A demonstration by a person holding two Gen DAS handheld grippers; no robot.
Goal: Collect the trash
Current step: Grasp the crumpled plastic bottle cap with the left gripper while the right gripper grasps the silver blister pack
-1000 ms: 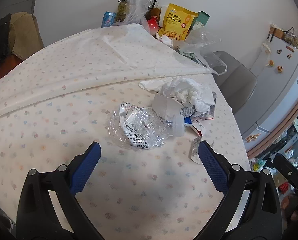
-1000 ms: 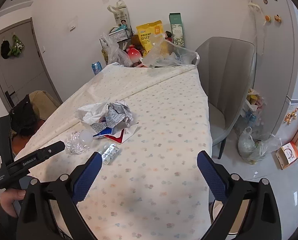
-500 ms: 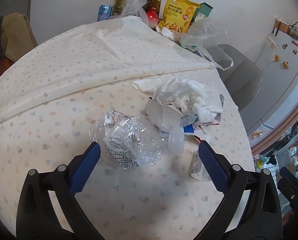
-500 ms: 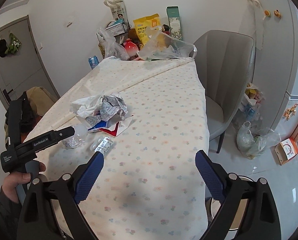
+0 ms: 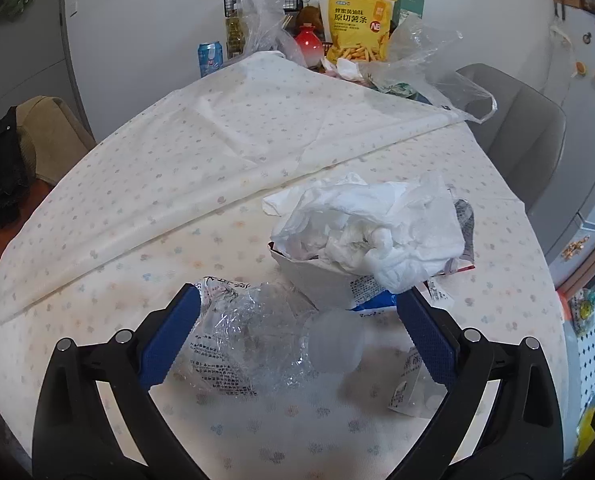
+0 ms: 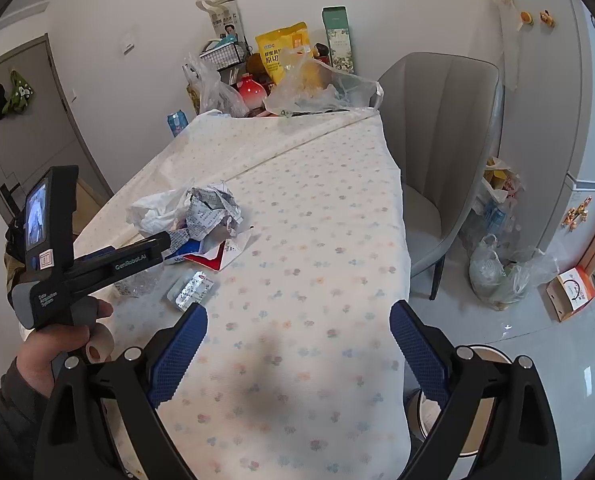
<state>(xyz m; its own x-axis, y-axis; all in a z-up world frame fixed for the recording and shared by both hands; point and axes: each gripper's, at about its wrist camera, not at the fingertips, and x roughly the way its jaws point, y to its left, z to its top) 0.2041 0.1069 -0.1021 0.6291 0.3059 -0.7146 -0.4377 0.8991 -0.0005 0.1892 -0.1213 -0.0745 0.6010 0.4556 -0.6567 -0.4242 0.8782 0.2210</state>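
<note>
Table (image 5: 129, 208), floral cloth, trash heap near your edge. Tissue wad (image 5: 373, 224) at 12 from left gripper (image 5: 297, 334): soft, weightless. Crushed plastic bottle (image 5: 257, 340) between its fingers: light, slippery, crackly; pinch mid-body. Left gripper spread wide, straddling bottle, contact unclear. Right gripper (image 6: 297, 346) at 3, spread wide, empty.

- Crushed clear plastic bottle (image 5: 257, 344): cap end blurred; label print too small to read.
- Same bottle in the right wrist view: mostly hidden behind the left gripper (image 6: 165, 246).
- White carton (image 5: 321, 280): top covered by crumpled tissue (image 5: 377, 220).
- Foil sachet (image 5: 409, 392): partly hidden behind the right finger (image 5: 425, 340).
- Round object on the floor (image 6: 477, 400): hidden behind the right gripper (image 6: 297, 354), unidentifiable.
</note>
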